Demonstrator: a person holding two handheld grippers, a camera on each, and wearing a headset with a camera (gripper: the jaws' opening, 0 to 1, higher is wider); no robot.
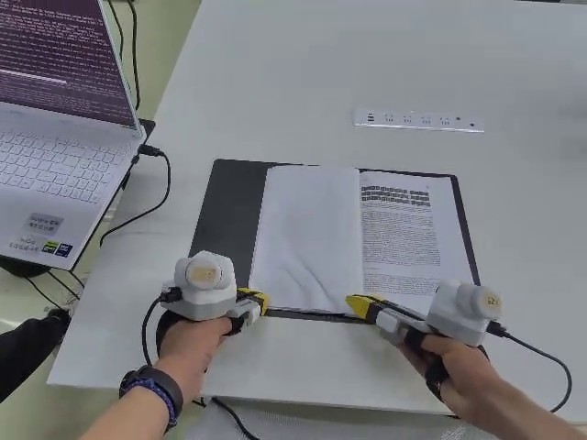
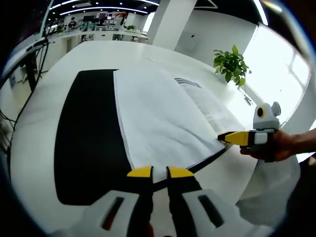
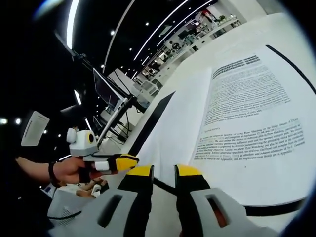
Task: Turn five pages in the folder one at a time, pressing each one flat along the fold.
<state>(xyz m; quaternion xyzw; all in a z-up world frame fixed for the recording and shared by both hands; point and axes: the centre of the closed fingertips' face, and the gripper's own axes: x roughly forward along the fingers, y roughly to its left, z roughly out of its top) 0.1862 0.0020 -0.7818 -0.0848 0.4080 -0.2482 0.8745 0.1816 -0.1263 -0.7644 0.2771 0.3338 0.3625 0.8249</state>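
A black folder lies open on the white table. A blank turned page rests left of the fold and a printed page right of it. My left gripper has its yellow tips close together at the blank page's near left corner; whether it pinches the paper is unclear. My right gripper is shut, tips at the near end of the fold, by the folder's front edge. Each gripper shows in the other's view: right gripper, left gripper.
An open laptop sits at the far left with a black cable running toward the folder. A white power strip lies beyond the folder. The table's front edge runs just behind both hands.
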